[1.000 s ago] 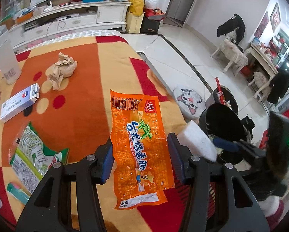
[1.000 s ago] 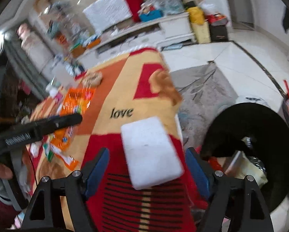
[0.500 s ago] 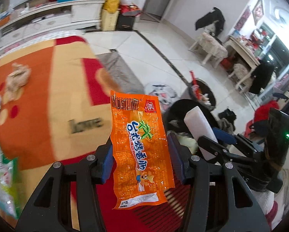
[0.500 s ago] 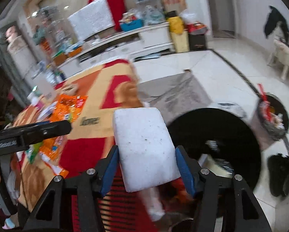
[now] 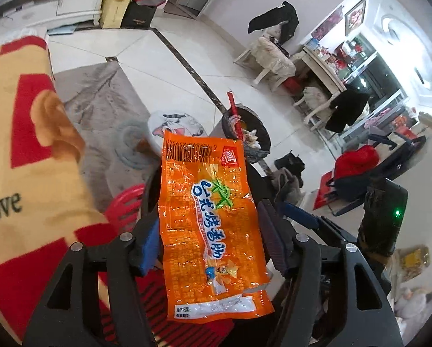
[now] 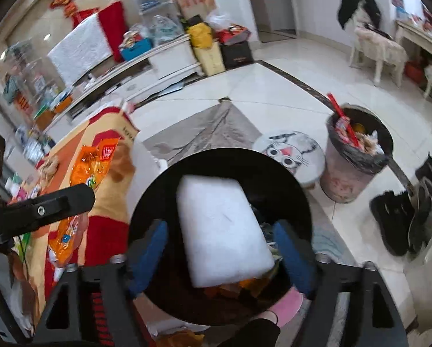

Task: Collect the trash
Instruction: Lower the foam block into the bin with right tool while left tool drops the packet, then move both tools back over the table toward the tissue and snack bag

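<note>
tiled floor below, left gripper [image 5: 208, 245] jaws clamp orange wrapper [image 5: 210, 225] — right gripper [image 6: 221, 248] jaws parted around white foam block [image 6: 221, 228]

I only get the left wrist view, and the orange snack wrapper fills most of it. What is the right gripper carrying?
Observer: A white foam block, which sits between the fingers of the right gripper.
Reviewer: Is it clamped?
Observer: Apparently not. A gap shows on each side of the block, so the jaws stand open.
Reviewer: What lies below it?
Observer: The round mouth of a black bin. The block is right over the opening.
</note>
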Action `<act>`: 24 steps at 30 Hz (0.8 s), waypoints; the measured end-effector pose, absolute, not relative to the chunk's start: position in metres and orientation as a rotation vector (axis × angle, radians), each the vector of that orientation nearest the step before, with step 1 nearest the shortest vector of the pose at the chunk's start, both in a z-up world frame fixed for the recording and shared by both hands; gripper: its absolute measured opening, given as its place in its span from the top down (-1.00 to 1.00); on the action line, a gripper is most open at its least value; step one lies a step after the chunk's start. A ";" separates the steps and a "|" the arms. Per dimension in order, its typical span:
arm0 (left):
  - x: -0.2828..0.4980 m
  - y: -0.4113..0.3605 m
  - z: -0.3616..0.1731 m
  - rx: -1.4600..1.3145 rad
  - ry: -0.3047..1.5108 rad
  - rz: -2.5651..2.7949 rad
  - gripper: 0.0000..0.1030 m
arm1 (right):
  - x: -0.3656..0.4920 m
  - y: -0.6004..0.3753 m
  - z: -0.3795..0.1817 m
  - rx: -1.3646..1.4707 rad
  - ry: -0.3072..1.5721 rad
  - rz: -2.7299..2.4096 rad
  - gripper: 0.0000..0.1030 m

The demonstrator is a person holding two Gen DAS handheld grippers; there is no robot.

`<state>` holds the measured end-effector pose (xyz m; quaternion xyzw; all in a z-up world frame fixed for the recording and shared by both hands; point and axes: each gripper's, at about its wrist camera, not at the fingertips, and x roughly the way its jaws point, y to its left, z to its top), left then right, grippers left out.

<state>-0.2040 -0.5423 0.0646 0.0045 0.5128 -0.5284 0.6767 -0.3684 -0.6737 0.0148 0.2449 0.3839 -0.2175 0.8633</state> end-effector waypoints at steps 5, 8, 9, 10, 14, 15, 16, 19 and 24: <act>-0.205 -0.537 0.061 0.018 1.162 -1.171 -0.28 | -0.373 -0.675 0.017 0.538 0.797 -0.457 -0.64; -0.206 -0.532 0.063 0.025 1.161 -1.161 -0.28 | -0.372 -0.671 0.017 0.553 0.796 -0.442 -0.64; -0.206 -0.531 0.063 0.031 1.156 -1.155 -0.28 | -0.371 -0.669 0.018 0.554 0.793 -0.435 -0.64; -0.207 -0.529 0.065 0.041 1.147 -1.145 -0.28 | -0.371 -0.667 0.019 0.552 0.791 -0.430 -0.64; -0.210 -0.514 0.071 0.084 1.083 -1.074 -0.28 | -0.368 -0.653 0.023 0.525 0.786 -0.414 -0.64; -0.210 -0.509 0.072 0.094 1.069 -1.054 -0.28 | -0.368 -0.651 0.023 0.519 0.785 -0.411 -0.64; -0.210 -0.504 0.073 0.102 1.059 -1.037 -0.28 | -0.367 -0.648 0.024 0.513 0.784 -0.410 -0.64; -0.208 -0.487 0.074 0.125 1.021 -0.977 -0.28 | -0.361 -0.636 0.025 0.486 0.786 -0.404 -0.64; -0.206 -0.458 0.076 0.146 0.963 -0.879 -0.28 | -0.351 -0.615 0.027 0.441 0.789 -0.387 -0.64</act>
